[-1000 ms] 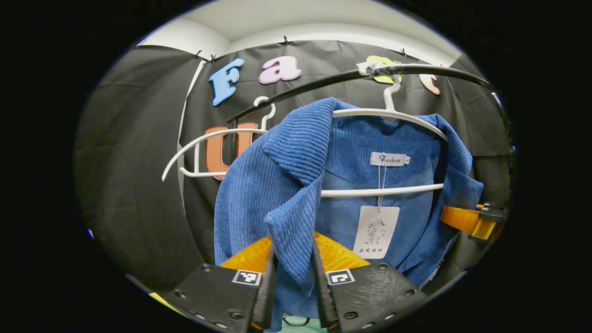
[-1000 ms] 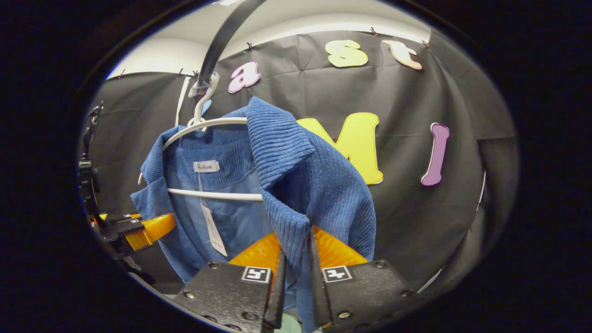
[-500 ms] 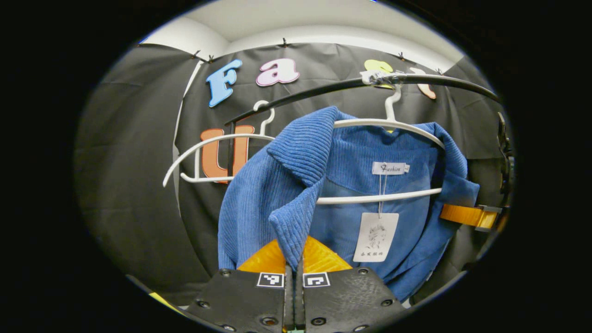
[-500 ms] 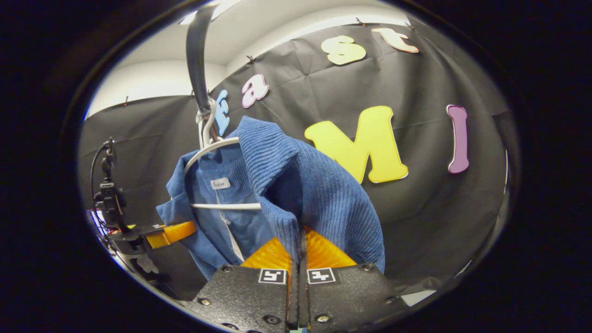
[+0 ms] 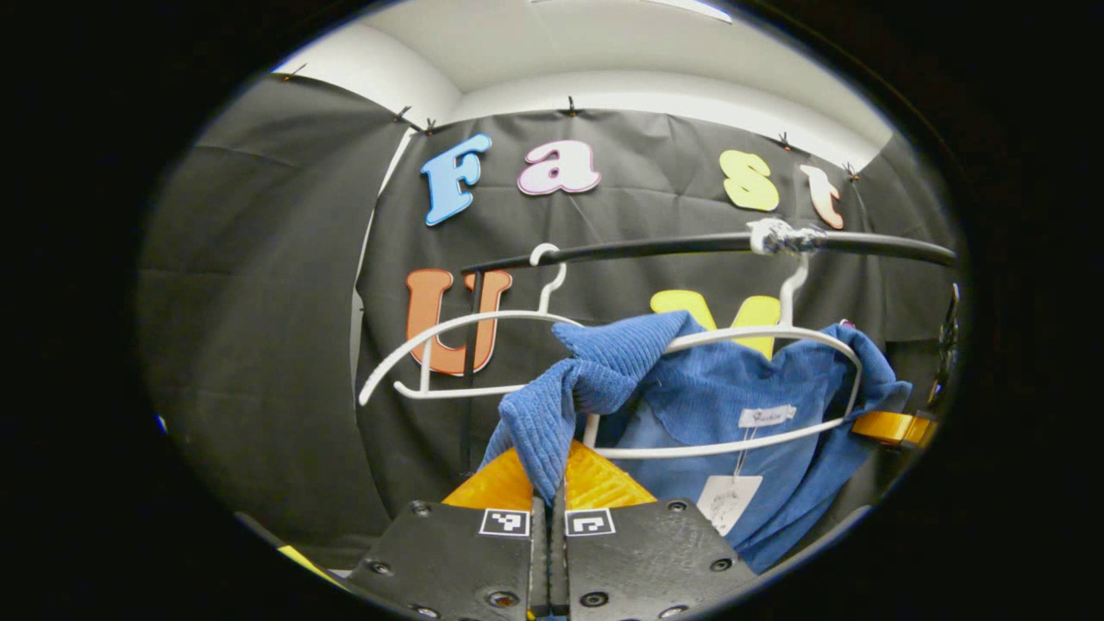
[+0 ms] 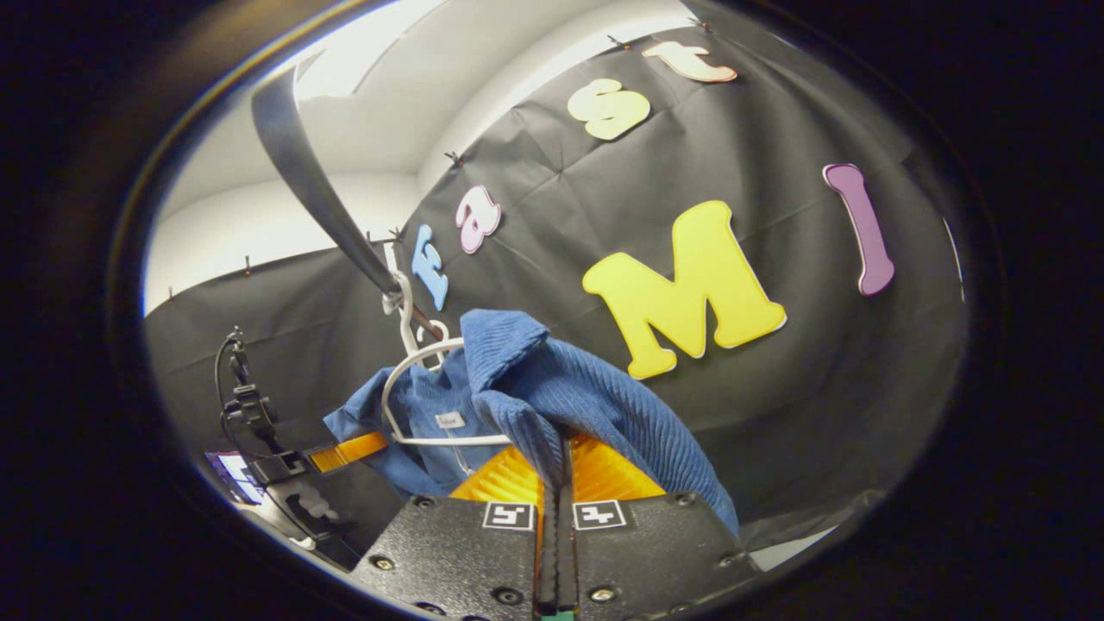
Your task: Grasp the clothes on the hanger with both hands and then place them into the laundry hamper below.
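Observation:
A blue corduroy jacket (image 5: 759,388) hangs on a white hanger (image 5: 815,335) from a black rail (image 5: 655,250). My left gripper (image 5: 548,483) is shut on the jacket's front edge, and the collar bunches up between the jaws and the hanger. In the right gripper view the same jacket (image 6: 595,405) drapes off the hanger (image 6: 405,362), and my right gripper (image 6: 556,470) is shut on its other front edge. The left gripper's orange finger (image 6: 349,450) pokes in behind the cloth, far left. A white paper tag (image 5: 726,500) dangles inside the jacket.
A second, bare white hanger (image 5: 457,332) hangs on the same rail to the left. The black booth cloth stands close behind. The right gripper's orange finger (image 5: 893,427) shows at the right edge of the left gripper view.
Both grippers closed on the jacket's front edges, then pulled back and down. The jacket now sits smaller and lower in both views, and its collar is stretched and bunched toward the jaws.

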### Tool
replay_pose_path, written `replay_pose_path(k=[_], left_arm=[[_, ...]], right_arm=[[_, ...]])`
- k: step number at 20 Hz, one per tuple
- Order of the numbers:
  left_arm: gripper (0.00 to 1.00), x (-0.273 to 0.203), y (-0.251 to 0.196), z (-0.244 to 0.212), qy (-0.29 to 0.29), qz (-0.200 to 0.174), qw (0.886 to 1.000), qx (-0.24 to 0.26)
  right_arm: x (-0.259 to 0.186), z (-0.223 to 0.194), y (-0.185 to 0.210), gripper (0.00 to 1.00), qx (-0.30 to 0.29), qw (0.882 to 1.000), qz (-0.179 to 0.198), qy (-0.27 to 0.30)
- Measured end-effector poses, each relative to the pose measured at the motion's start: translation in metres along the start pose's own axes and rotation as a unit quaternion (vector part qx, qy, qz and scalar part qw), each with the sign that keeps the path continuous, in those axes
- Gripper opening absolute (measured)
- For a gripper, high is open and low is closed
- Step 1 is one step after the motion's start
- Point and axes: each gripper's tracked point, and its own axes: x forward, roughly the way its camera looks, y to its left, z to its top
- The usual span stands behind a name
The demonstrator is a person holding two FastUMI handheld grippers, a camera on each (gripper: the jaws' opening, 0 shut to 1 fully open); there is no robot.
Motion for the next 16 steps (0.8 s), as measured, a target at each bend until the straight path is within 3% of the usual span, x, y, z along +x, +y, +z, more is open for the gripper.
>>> replay_pose_path(k=[2, 6, 10, 14, 15, 16], left_arm=[[0.01, 0.005, 0.006, 0.009, -0.004, 0.002, 1.000, -0.013], [0.05, 0.016, 0.017, 0.018, 0.000, -0.013, 1.000, -0.026], [0.01, 0.030, 0.036, 0.021, 0.008, -0.018, 0.999, -0.027], [0.01, 0.040, 0.053, 0.017, 0.027, -0.019, 0.997, -0.064], [0.05, 0.040, 0.056, 0.017, 0.031, -0.021, 0.996, -0.075], [0.01, 0.040, 0.056, 0.019, 0.031, -0.025, 0.996, -0.082]], right_arm=[[-0.001, 0.006, -0.004, 0.04, 0.027, 1.000, 0.009, -0.006], [-0.005, 0.027, -0.023, 0.03, 0.076, 0.997, -0.002, -0.028], [-0.003, 0.038, -0.035, 0.04, 0.049, 0.998, -0.032, -0.034], [0.000, 0.058, -0.041, 0.04, 0.069, 0.996, -0.025, -0.056], [-0.003, 0.067, -0.045, 0.04, 0.077, 0.994, -0.024, -0.068], [-0.003, 0.077, -0.047, 0.04, 0.089, 0.993, -0.016, -0.076]])
